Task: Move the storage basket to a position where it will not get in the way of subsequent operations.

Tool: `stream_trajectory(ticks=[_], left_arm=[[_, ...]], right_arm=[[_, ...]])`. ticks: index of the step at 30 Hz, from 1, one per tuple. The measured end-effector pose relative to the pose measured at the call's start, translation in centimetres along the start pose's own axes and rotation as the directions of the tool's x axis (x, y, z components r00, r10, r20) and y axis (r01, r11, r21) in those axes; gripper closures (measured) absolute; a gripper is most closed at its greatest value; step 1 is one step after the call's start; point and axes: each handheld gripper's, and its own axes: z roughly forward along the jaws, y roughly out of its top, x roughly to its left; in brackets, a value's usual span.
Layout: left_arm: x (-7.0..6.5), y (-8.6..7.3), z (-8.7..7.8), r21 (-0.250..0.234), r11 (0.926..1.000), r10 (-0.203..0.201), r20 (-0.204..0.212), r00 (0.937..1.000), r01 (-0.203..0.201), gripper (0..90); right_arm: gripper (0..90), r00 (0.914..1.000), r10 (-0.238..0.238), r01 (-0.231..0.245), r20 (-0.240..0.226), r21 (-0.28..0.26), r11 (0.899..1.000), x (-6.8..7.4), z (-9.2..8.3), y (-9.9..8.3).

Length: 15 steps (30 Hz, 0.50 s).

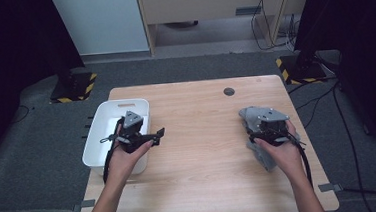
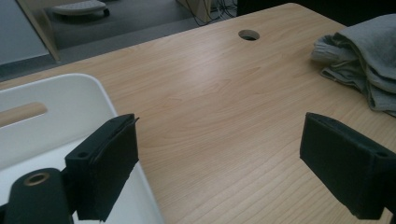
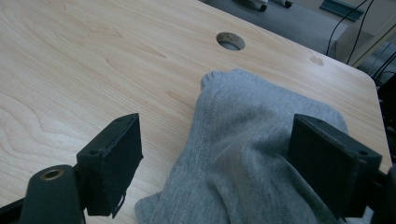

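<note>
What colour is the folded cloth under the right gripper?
Grey cloth, clearest in the right gripper view.

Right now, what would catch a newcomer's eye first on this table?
Probably the folded grey cloth at the table's right side, lying between the right gripper's open jaws. Next, the white bin at the left edge, with the left gripper open beside it over bare wood.

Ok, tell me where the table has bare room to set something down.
The widest free patch is the wood between the white bin and the grey cloth, up to the round hole. The near edge between the forearms is bare too. The right side is crowded by the cloth and right gripper.
</note>
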Motion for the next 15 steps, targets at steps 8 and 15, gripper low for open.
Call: stream_trajectory(ticks=[8, 15], left_arm=[[-1.8, -0.5, 2.6, 0.018, 0.9997, 0.017, 0.051, 0.9986, -0.018, 10.9], [-3.3, -1.2, 4.4, 0.036, 0.9984, 0.04, 0.08, 0.996, -0.043, 10.9]], right_arm=[[21.0, 0.9986, -0.037, 0.036, 0.038, 0.029, 0.999, -0.2, 0.7, -0.7], [21.3, 0.9961, -0.038, 0.031, 0.08, 0.091, 0.995, -0.7, 1.4, -1.3]])
